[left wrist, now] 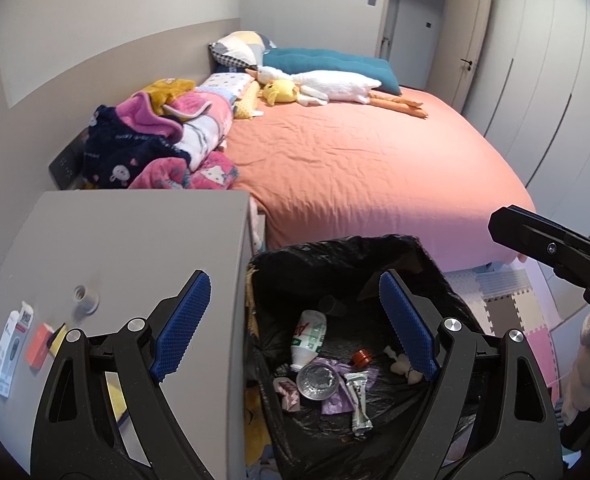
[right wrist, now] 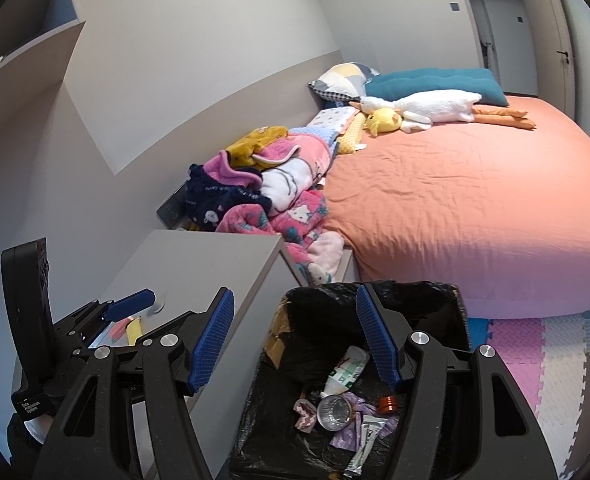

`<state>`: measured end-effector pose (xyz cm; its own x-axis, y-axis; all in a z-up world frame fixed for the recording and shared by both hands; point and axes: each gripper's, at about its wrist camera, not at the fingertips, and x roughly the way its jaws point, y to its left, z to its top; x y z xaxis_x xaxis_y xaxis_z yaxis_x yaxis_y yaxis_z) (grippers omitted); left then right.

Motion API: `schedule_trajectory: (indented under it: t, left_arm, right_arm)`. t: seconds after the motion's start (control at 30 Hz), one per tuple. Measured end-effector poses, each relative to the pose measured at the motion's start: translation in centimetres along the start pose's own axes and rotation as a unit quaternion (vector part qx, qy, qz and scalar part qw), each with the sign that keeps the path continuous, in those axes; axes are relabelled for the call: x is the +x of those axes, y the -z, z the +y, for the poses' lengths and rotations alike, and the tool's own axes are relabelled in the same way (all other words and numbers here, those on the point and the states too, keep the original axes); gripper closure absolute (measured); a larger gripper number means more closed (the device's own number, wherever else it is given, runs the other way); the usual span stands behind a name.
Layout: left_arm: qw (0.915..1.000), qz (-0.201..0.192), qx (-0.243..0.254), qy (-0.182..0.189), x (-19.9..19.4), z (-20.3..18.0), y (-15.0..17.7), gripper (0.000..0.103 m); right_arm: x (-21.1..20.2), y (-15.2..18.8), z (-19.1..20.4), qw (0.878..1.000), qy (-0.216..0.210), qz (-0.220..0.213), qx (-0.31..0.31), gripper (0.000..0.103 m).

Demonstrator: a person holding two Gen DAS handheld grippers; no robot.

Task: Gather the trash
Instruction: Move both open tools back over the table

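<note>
black bag lines the bin [left wrist: 435, 252], trash already inside, below both tongs. left tongs [left wrist: 295, 328] wide, empty; right tongs [right wrist: 291, 340] part open, empty. boxes [left wrist: 35, 344] left of them; risk: knocking the cap [left wrist: 85, 300] off.

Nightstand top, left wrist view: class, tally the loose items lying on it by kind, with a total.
Small cartons: 2, a white carton and an orange box
Grey bottle caps: 1, the cap
Yellow items: 1, partly hidden
Total: 4
</note>
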<state>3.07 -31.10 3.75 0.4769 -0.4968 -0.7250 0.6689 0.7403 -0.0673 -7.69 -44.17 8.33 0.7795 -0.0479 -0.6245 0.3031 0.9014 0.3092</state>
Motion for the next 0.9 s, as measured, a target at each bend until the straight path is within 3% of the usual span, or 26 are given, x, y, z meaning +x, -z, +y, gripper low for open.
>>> schedule_trajectory:
  t: [0.47, 0.9]
  left_arm:
    - [0.9981, 0.011, -0.047, -0.04, -1.8, 5.3, 2.8, 0.018]
    - [0.9909, 0.015, -0.103, -0.085, -4.2, 11.3, 6.1, 0.018]
  right_arm:
    - [3.5, 1.0, 5.8, 0.998, -0.038, 0.041, -0.037, 0.036]
    - [6.8, 2.6, 11.8, 0.991, -0.079, 0.077, -0.081, 0.036]
